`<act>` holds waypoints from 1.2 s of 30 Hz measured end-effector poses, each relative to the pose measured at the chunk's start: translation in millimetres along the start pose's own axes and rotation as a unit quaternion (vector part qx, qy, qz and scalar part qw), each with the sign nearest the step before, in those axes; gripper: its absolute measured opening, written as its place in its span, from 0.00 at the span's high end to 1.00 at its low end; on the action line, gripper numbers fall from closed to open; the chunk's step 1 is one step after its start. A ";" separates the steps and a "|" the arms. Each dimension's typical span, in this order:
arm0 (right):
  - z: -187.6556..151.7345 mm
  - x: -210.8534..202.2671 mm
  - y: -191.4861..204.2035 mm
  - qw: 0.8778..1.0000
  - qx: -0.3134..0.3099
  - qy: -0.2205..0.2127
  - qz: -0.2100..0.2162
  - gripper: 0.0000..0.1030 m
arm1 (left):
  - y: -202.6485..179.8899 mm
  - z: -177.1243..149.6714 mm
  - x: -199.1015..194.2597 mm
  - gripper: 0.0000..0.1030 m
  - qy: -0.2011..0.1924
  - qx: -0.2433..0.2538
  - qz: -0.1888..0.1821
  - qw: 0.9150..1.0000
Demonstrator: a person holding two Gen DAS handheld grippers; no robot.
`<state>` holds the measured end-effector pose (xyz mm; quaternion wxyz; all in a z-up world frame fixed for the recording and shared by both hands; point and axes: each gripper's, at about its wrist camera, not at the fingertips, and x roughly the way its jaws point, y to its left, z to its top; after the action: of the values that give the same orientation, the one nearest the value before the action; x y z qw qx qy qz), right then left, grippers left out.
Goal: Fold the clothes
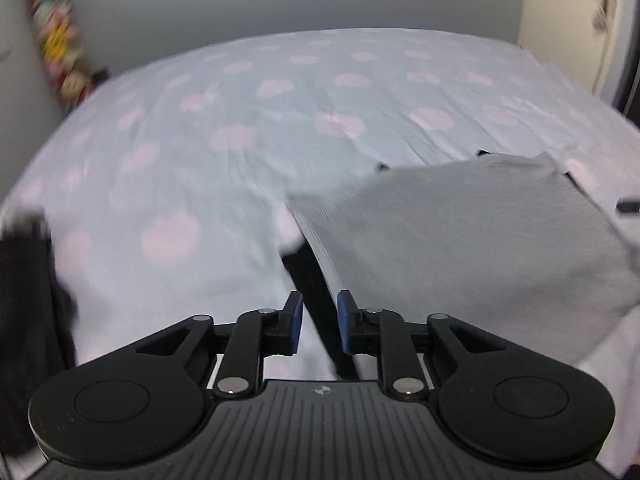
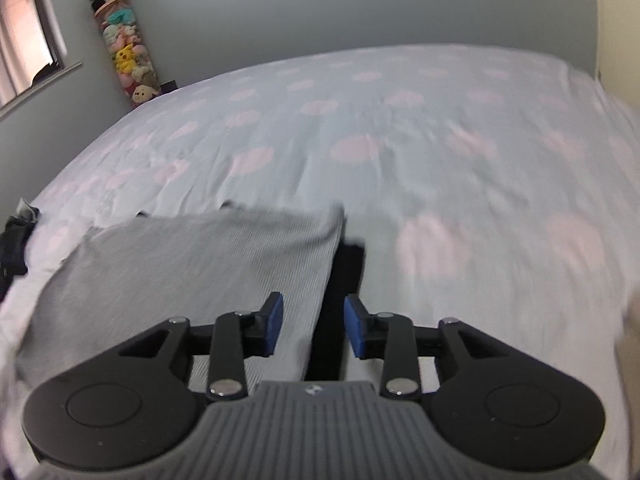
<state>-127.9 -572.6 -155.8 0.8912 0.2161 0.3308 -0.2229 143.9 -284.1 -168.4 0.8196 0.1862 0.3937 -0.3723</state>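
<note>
Your left gripper (image 1: 319, 322) and right gripper (image 2: 313, 326), each narrowly parted, straddle the grey garment's (image 1: 460, 232) edges above the bed (image 1: 240, 140).

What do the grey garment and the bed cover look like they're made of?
Grey garment: seemingly a soft ribbed knit, matte; fine parallel ribs run along it and it drapes limply. Bed cover: probably thin woven cotton or similar, matte, pale with pink dots; shallow creases show. Blur leaves both uncertain.
</note>
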 end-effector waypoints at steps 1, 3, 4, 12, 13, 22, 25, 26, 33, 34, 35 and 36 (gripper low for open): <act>-8.6 -6.1 1.2 1.000 0.009 0.006 0.001 0.64 | -2.7 -10.7 -4.3 0.82 0.002 -0.016 -0.006 1.000; -25.8 -17.5 3.1 0.999 0.028 0.018 0.002 0.63 | -8.2 -31.4 -10.9 0.82 0.007 -0.043 -0.011 0.999; -33.9 -21.9 3.2 0.999 0.038 0.023 0.000 0.63 | -11.0 -41.6 -13.9 0.82 0.009 -0.055 -0.011 0.998; -67.4 -38.3 -6.6 0.991 0.126 0.044 0.008 0.59 | -18.5 -81.9 -12.7 0.82 0.000 -0.147 -0.026 0.989; -68.1 -38.6 -6.5 0.991 0.128 0.043 0.009 0.60 | -20.0 -84.5 -11.7 0.82 -0.004 -0.148 -0.029 0.989; -76.4 -17.6 5.4 0.990 0.098 0.097 -0.007 0.84 | -19.5 -95.6 -4.5 0.95 -0.011 -0.150 -0.033 0.988; -77.5 -19.3 7.5 0.991 0.091 0.098 -0.019 0.86 | -18.4 -95.6 -4.8 0.96 -0.002 -0.148 -0.032 0.989; -77.9 -20.1 9.1 0.991 0.086 0.098 -0.025 0.86 | -20.0 -95.0 -5.4 0.96 0.000 -0.141 -0.028 0.990; -77.6 -29.9 10.8 0.992 0.073 0.090 -0.059 0.85 | -16.5 -95.1 -20.0 0.88 0.007 -0.136 -0.005 0.991; -77.2 -30.5 8.9 0.991 0.077 0.089 -0.062 0.84 | -13.3 -95.5 -22.7 0.87 0.006 -0.144 0.001 0.990; -76.9 -31.2 7.1 0.991 0.082 0.087 -0.065 0.81 | -10.4 -95.5 -25.1 0.87 0.004 -0.150 0.010 0.989; -76.6 -31.6 6.0 0.990 0.085 0.086 -0.069 0.75 | -7.8 -95.4 -27.3 0.87 0.001 -0.153 0.014 0.988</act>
<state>-183.9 -519.0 -185.4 0.8204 0.2857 0.3999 -0.2922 78.4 -219.4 -206.3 0.8435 0.0642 0.4439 -0.2955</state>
